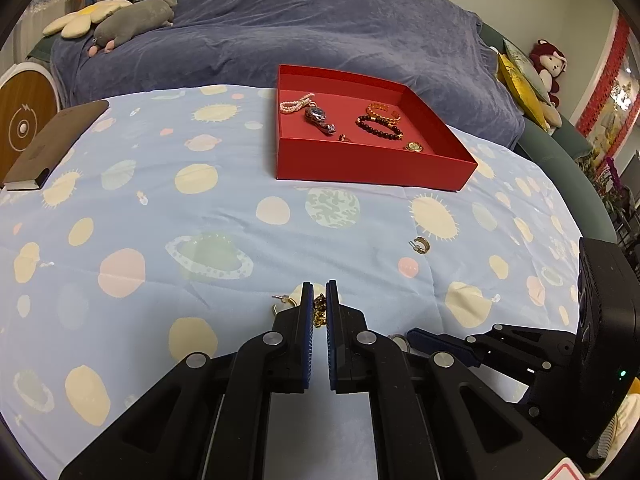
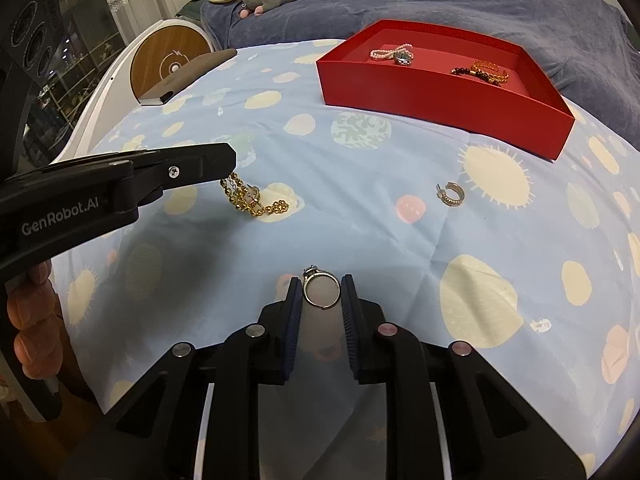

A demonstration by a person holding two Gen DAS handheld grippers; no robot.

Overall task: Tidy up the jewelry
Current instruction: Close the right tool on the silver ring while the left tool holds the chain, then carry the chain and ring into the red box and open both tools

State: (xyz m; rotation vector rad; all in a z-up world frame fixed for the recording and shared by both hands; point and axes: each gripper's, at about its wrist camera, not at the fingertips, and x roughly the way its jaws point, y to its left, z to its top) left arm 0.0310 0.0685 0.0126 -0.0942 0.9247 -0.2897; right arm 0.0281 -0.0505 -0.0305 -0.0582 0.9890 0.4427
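My left gripper (image 1: 319, 294) is shut on a gold chain (image 1: 319, 312), whose other end trails on the cloth in the right wrist view (image 2: 250, 200). A small earring (image 1: 280, 300) lies just left of its tips. My right gripper (image 2: 322, 292) is closed around a silver ring (image 2: 321, 290) on the cloth, its pads touching both sides. A gold hoop earring (image 2: 451, 195) lies loose on the cloth, also in the left wrist view (image 1: 421, 245). The red tray (image 1: 372, 164) at the back holds a pearl bracelet (image 1: 295, 104), a watch, bead bracelets (image 1: 380, 124) and small pieces.
The table is covered by a pale blue planet-print cloth (image 1: 200, 220). A brown notebook (image 1: 52, 144) lies at its far left edge. A round white and wood device (image 2: 168, 64) stands beside the table. A blue-covered sofa (image 1: 320, 20) with plush toys is behind.
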